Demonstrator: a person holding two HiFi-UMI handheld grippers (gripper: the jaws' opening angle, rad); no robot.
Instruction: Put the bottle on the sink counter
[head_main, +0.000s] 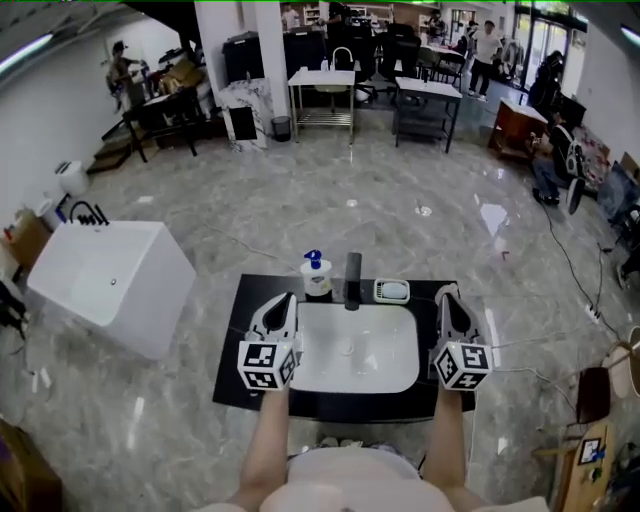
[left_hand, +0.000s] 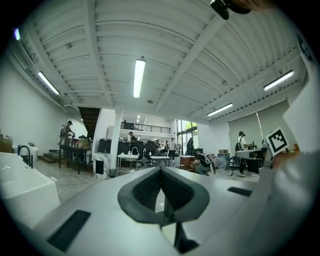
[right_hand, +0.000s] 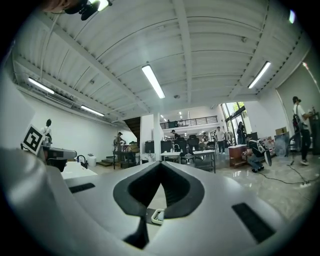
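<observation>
A small white bottle with a blue pump (head_main: 317, 275) stands upright on the black sink counter (head_main: 238, 335), at the back, just left of the dark faucet (head_main: 352, 280). My left gripper (head_main: 283, 298) hovers over the counter's left side, beside the white basin (head_main: 355, 350), a little in front of the bottle. My right gripper (head_main: 447, 292) is held over the counter's right side. In both gripper views the jaws meet at their tips with nothing between them, the left gripper (left_hand: 161, 169) and the right gripper (right_hand: 161, 164) pointing out across the hall.
A white soap dish (head_main: 391, 291) lies right of the faucet. A white bathtub (head_main: 110, 280) stands on the floor to the left. Tables (head_main: 322, 95) and several people are far back in the hall. Cables (head_main: 575, 290) run over the floor at the right.
</observation>
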